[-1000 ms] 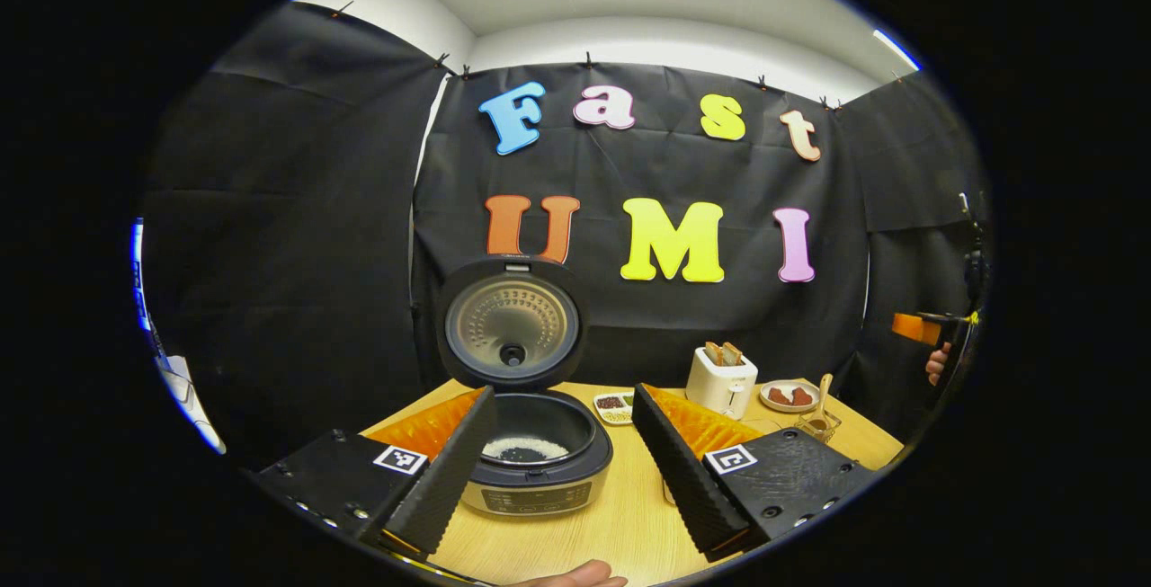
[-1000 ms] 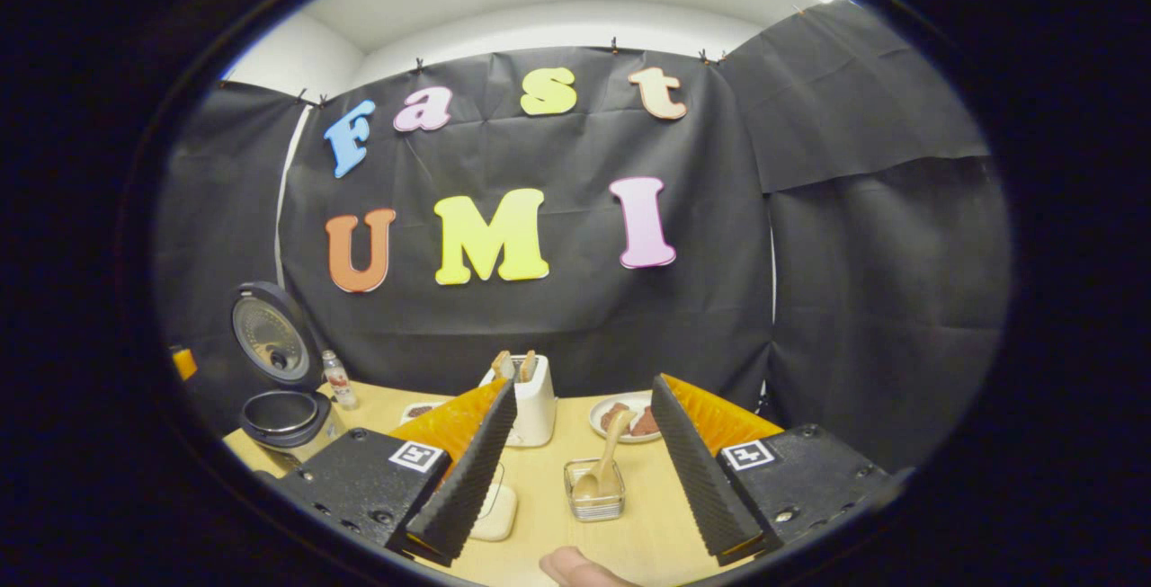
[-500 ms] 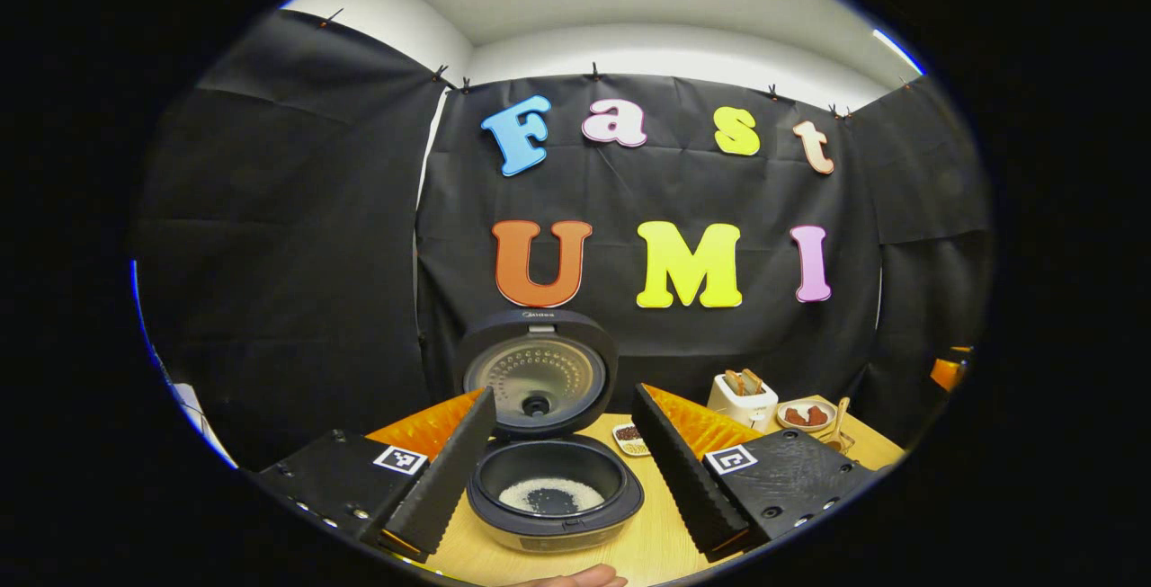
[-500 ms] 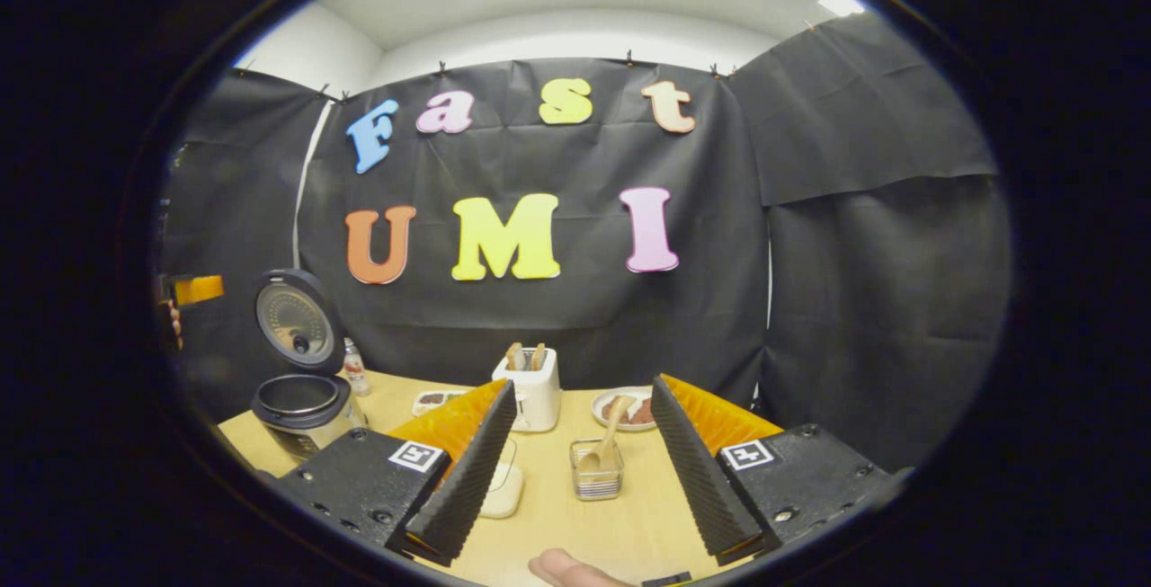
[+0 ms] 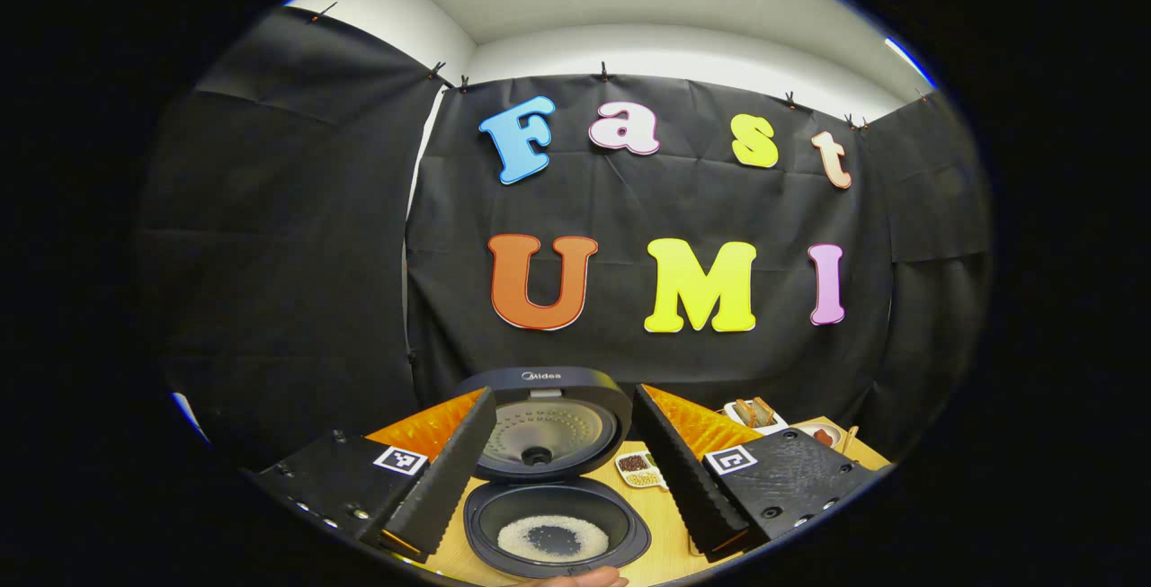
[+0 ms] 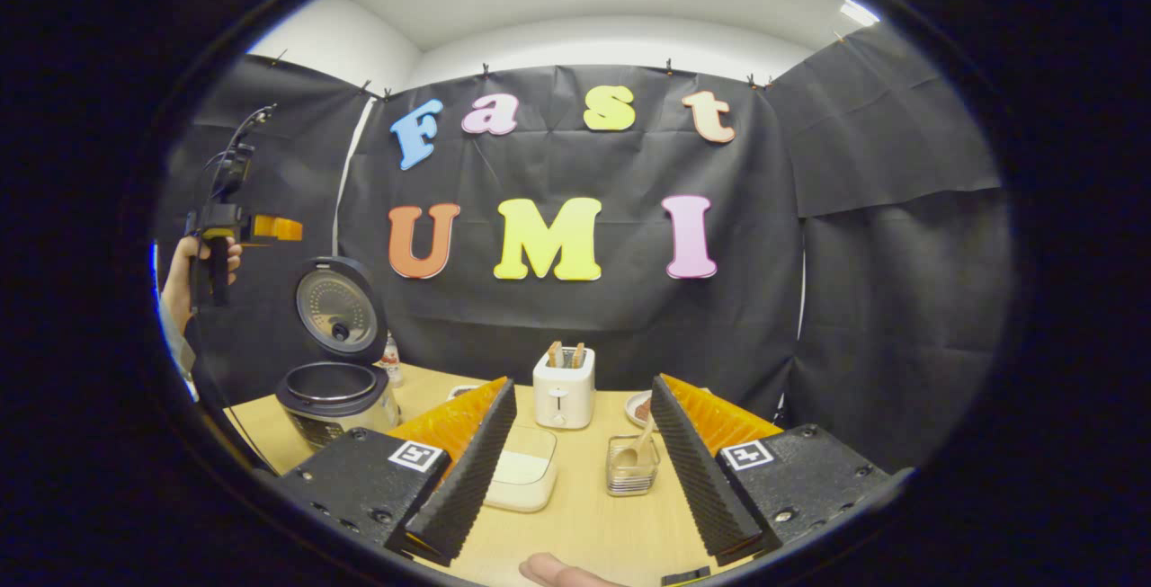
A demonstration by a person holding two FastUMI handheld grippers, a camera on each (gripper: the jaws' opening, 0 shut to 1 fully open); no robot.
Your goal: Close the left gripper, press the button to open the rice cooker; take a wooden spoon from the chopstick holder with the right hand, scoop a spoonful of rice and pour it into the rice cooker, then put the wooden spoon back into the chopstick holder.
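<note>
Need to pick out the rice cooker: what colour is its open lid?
Black outside, silvery metal inside; the rice cooker lid shows best in the left gripper view.

The left gripper view is looking steeply down, close above the open black round rice cooker (image 5: 553,524). The right gripper view is facing across the pale wooden bench (image 6: 584,515) from farther back, sharing that cooker (image 6: 337,394) and the white boxy toaster (image 6: 563,394).

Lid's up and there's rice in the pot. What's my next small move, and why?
Probably end here, easing both grippers away: the rice cooker is open with rice inside, the wooden spoon is back in the chopstick holder, and the right gripper is open, holding nothing.
</note>
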